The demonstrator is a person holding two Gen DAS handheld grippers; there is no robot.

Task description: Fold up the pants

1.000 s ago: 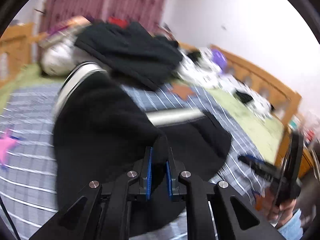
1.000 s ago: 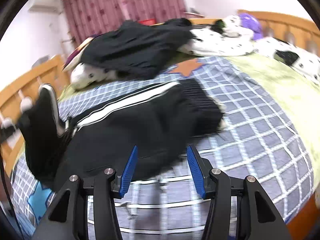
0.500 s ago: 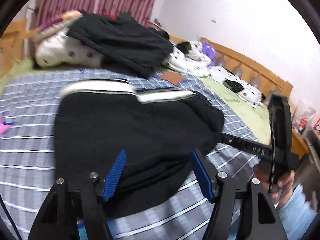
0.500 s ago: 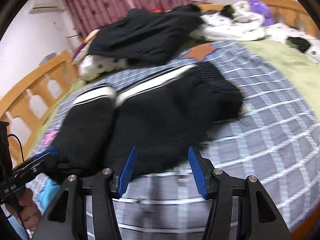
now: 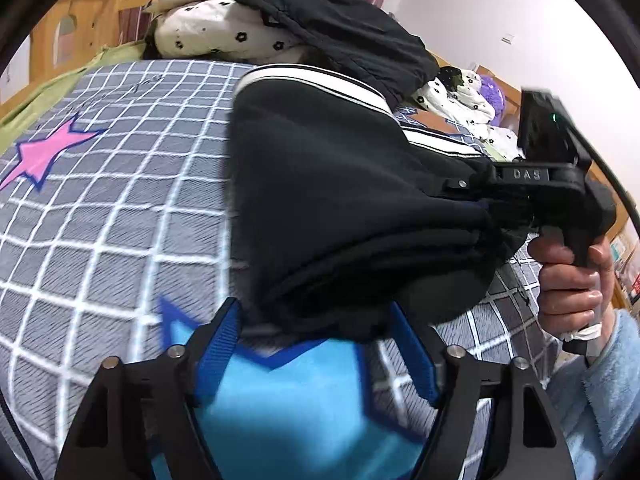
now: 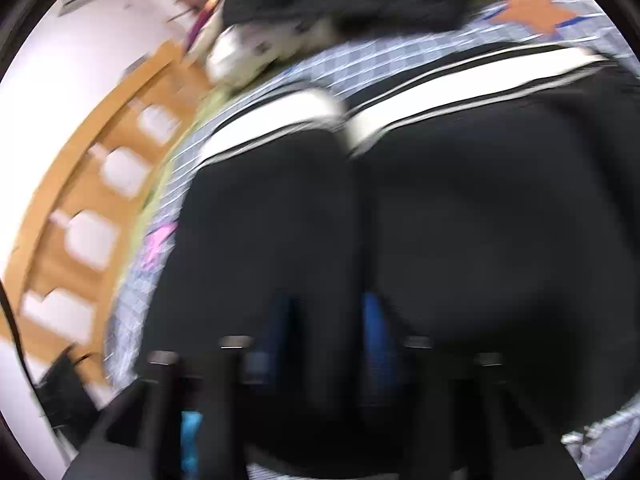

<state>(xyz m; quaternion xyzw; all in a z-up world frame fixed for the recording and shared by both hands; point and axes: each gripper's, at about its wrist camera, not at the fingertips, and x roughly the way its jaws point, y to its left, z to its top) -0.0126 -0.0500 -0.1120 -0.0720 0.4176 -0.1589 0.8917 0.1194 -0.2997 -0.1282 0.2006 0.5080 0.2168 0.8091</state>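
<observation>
Black pants [image 5: 344, 200] with white side stripes lie folded in layers on the checked bedspread [image 5: 120, 184]. My left gripper [image 5: 316, 336] is open, its blue pads [image 5: 218, 344] at the near edge of the fold. In the left wrist view my right gripper [image 5: 486, 208] reaches into the right side of the pants, its fingers buried in the cloth. The right wrist view is blurred: the pants [image 6: 460, 208] fill it, and the right gripper [image 6: 328, 320] has its blue pads [image 6: 374, 320] close together with black cloth between them.
A heap of black clothing [image 5: 340, 32] lies on spotted white bedding [image 5: 224, 28] at the bed's far end. Wooden bed rails [image 6: 92, 184] run along the side. Pink [image 5: 44, 156] and blue [image 5: 288, 396] stars mark the bedspread.
The left gripper opened and let go of the pants, then dropped to their near edge. The right gripper moved in and closed on the pants' cloth.
</observation>
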